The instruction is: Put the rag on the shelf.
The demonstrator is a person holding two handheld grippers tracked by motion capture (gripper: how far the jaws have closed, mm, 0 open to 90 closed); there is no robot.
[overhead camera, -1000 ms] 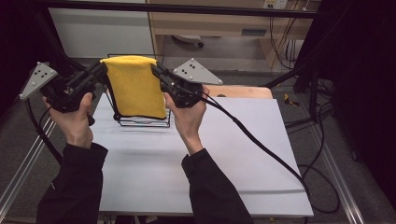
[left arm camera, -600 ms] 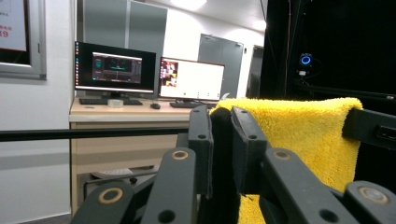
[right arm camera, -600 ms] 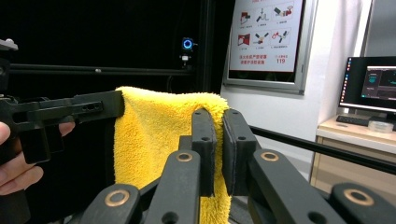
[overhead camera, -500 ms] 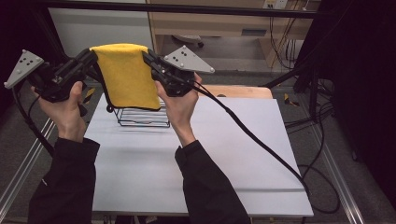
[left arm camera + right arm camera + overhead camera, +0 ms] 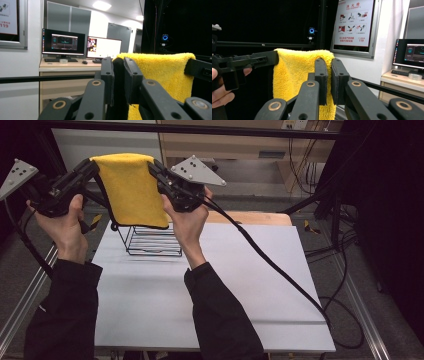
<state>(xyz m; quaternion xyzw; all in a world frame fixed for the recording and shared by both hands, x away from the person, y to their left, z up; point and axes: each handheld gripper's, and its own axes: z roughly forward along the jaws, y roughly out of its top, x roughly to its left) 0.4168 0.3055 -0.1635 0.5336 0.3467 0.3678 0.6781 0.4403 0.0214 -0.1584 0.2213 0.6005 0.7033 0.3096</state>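
the yellow towel (image 5: 131, 190) hung in the air above the far left part of the white table (image 5: 210, 285), its lower hem just over the top of the black wire rack (image 5: 152, 240) that stood on the table at about 11 o'clock from the table's middle. the top edge was stretched level between both tools, the cloth falling free below. the left gripper (image 5: 92, 166) pinched the top left corner, its jaws pressed onto the cloth (image 5: 160, 72) at the towel's 9 o'clock edge. the right gripper (image 5: 152, 167) pinched the top right corner, jaws closed on the fabric (image 5: 297, 72) at its 3 o'clock edge. the left hand (image 5: 65, 222) and right hand (image 5: 187, 220) held the tools raised well above the surface. the table lay bare from the rack toward 3 and 6 o'clock, out to its right and near edges. a black cable (image 5: 270, 265) trailed from the right gripper across the table toward 4 o'clock and off its right edge.
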